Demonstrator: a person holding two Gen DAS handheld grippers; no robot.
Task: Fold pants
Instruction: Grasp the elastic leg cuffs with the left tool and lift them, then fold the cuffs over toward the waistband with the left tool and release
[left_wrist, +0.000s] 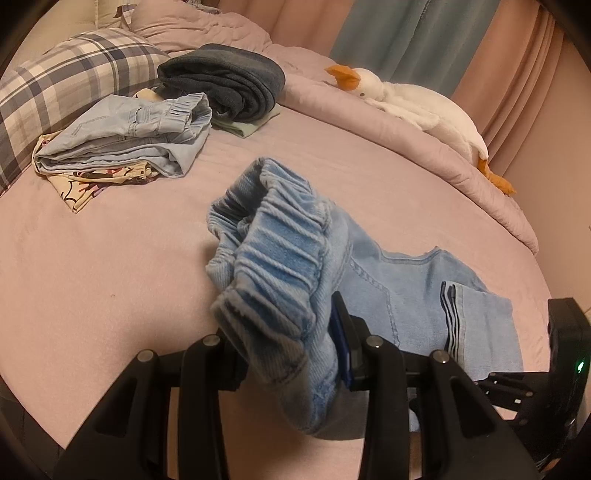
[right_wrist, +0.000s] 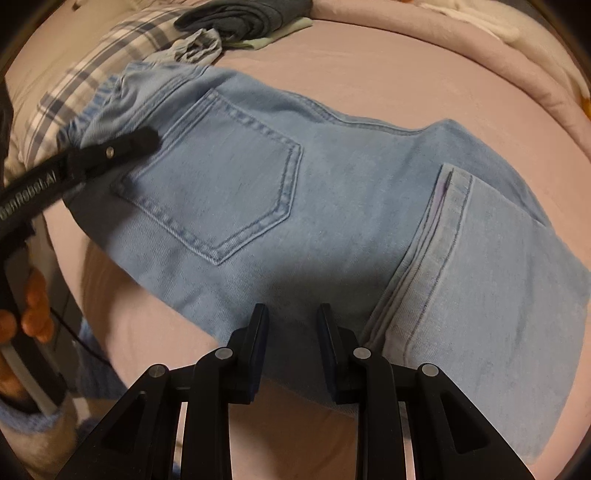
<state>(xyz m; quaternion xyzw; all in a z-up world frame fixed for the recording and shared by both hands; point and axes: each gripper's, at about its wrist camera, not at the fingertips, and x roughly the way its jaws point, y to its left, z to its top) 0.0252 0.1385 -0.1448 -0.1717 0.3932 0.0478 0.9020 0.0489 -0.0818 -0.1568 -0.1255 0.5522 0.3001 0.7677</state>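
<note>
pants (right_wrist: 280, 192): light blue denim jeans, folded over on the pink bed sheet (left_wrist: 110, 266), back pocket (right_wrist: 218, 184) facing up
waistband (left_wrist: 280, 236): elasticated and gathered, lifted off the sheet and bunched up in the left wrist view
hem (right_wrist: 436, 236): a leg end lies doubled back over the seat of the jeans, its stitched edge running diagonally
left gripper (left_wrist: 291, 354): closed on the waistband end of the pants, denim pinched between its fingers and draping over them; in the right wrist view its black finger (right_wrist: 122, 147) reaches in at the left, over the waistband
right gripper (right_wrist: 291, 332): jaws apart with a narrow gap, nothing between them, fingertips at the near edge of the pants; whether they touch the cloth cannot be told
hand (right_wrist: 35, 306): a person's fingers wrapped round the left gripper's handle at the left edge
folded pile (left_wrist: 122, 140): pale jeans on a patterned cloth, well apart from the pants, near the plaid pillow (left_wrist: 62, 77)
dark pile (left_wrist: 229, 81): folded dark blue-grey garment on a pale green one
plush goose (left_wrist: 413, 103): white, orange beak, lying along the rolled pink quilt (left_wrist: 369, 125)
</note>
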